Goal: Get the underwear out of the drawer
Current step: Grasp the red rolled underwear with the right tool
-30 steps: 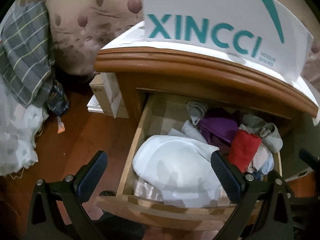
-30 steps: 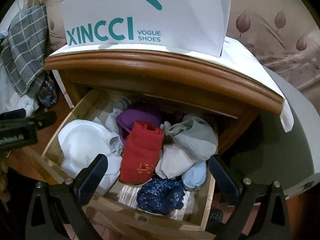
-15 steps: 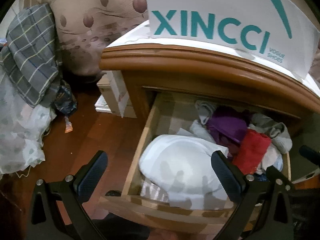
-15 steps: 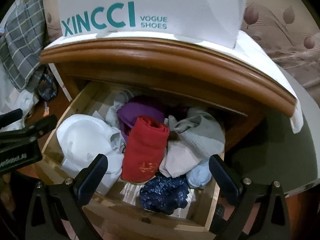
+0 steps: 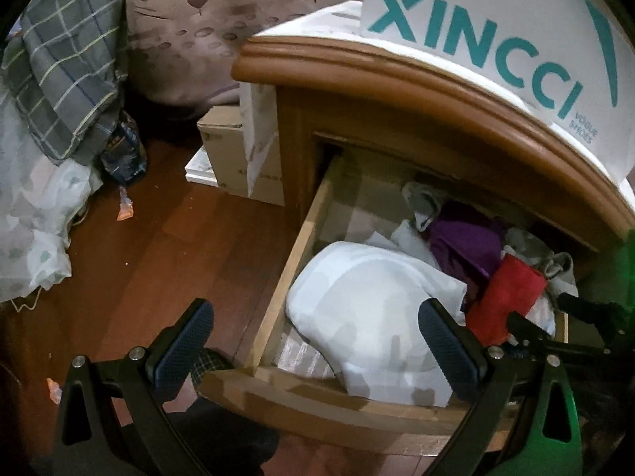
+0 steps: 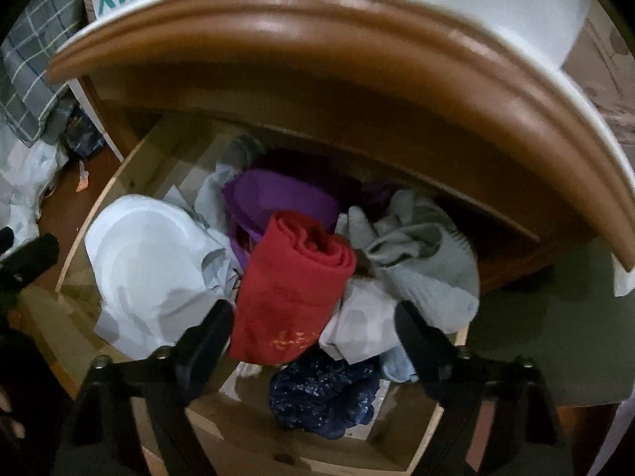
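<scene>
A: Panel 1, right wrist view: the drawer [image 6: 119, 166] is standing pulled out beneath the cabinet top [image 6: 317, 63], and the right gripper [image 6: 313, 325] is hanging over its front half. Its jaws are closing, with the lower end of the red folded underwear [image 6: 289, 289] lying between them; the pads are not pressing on the cloth yet.

B: And panel 2?

A: Panel 2, left wrist view: the left gripper [image 5: 313, 341] is hovering over the drawer's near left corner with jaws wide apart and holding nothing. The white padded garment [image 5: 369, 309] is lying under its right finger.

B: How is the red piece likely handling?

A: As soft, light, limp cloth, rolled loosely. It is probably sagging and unrolling once lifted, so a pinch across the thick rolled body, not a single loose edge, is looking safest. The purple garment [image 6: 278, 202] and the grey garment [image 6: 420, 261] are touching it on either side and may be dragged along.

B: What is staying unclear?

A: The back of the drawer is lying in shadow under the cabinet top. The dark blue sparkly item [image 6: 321, 396] is partly covered by the gripper, and the right wrist view is blurring, so how many garments are underneath cannot be told
</scene>
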Demonstrator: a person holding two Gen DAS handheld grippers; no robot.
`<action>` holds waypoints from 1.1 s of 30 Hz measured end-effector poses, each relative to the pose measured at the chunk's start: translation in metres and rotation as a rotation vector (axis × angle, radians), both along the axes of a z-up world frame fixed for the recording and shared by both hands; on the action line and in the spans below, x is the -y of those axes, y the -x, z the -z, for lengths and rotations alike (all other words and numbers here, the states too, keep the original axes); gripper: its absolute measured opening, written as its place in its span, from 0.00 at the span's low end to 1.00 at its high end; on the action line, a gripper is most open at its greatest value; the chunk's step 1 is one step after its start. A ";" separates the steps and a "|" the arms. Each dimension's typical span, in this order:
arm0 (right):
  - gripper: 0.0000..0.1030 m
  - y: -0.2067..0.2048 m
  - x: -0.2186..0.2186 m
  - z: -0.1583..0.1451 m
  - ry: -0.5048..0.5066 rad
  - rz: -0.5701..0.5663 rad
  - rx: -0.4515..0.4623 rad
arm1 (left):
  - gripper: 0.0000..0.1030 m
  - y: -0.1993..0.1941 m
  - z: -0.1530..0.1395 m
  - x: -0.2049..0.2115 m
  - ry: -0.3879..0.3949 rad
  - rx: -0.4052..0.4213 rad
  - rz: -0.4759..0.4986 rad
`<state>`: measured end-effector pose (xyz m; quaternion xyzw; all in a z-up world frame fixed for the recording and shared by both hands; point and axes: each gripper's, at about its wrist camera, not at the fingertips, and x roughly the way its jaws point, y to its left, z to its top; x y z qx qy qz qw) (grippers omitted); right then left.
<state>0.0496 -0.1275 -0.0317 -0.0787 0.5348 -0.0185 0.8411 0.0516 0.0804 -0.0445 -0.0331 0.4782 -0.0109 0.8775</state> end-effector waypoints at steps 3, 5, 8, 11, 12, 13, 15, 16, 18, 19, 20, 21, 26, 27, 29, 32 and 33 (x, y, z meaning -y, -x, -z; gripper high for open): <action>0.80 -0.007 -0.003 0.008 0.013 -0.010 -0.023 | 0.99 -0.001 -0.001 -0.003 0.018 -0.019 0.001; 0.80 -0.013 -0.006 0.012 0.011 -0.016 -0.038 | 0.98 -0.002 -0.002 -0.005 0.004 -0.020 -0.004; 0.80 -0.022 -0.012 0.021 0.014 -0.032 -0.069 | 0.98 -0.003 -0.005 -0.011 0.008 -0.005 -0.027; 0.80 -0.031 -0.017 0.031 0.041 -0.049 -0.092 | 0.99 -0.005 -0.001 -0.014 0.006 -0.027 -0.020; 0.80 -0.034 -0.019 0.035 0.048 -0.051 -0.103 | 0.99 -0.006 0.001 -0.014 0.019 -0.040 -0.012; 0.80 -0.036 -0.020 0.038 0.052 -0.054 -0.112 | 0.99 -0.006 0.003 -0.014 0.024 -0.051 -0.010; 0.80 -0.038 -0.024 0.041 0.071 -0.071 -0.112 | 0.99 -0.006 0.005 -0.012 0.025 -0.060 -0.002; 0.80 -0.039 -0.027 0.043 0.079 -0.085 -0.120 | 0.98 -0.006 0.005 -0.011 0.031 -0.060 0.003; 0.79 -0.040 -0.033 0.049 0.092 -0.110 -0.139 | 0.98 -0.007 0.005 -0.010 0.039 -0.061 0.007; 0.74 -0.041 -0.036 0.052 0.106 -0.118 -0.148 | 0.98 -0.007 0.005 -0.010 0.047 -0.059 0.010; 0.68 -0.042 -0.037 0.054 0.111 -0.124 -0.155 | 0.97 -0.006 0.006 -0.010 0.055 -0.054 0.012; 0.66 -0.044 -0.036 0.057 0.105 -0.123 -0.168 | 0.96 -0.006 0.005 -0.010 0.057 -0.050 0.011; 0.50 -0.047 -0.034 0.064 0.065 -0.114 -0.179 | 0.94 -0.007 0.007 -0.012 0.027 -0.052 -0.010; 0.49 -0.047 -0.031 0.063 0.057 -0.111 -0.178 | 0.93 -0.007 0.007 -0.013 0.021 -0.050 -0.016; 0.42 -0.046 -0.026 0.064 0.037 -0.104 -0.169 | 0.93 -0.008 0.007 -0.014 0.004 -0.047 -0.019; 0.35 -0.044 -0.019 0.064 -0.001 -0.085 -0.151 | 0.93 -0.009 0.009 -0.013 -0.001 -0.050 -0.015; 0.34 -0.042 -0.016 0.064 -0.016 -0.076 -0.142 | 0.93 -0.009 0.009 -0.013 -0.001 -0.051 -0.017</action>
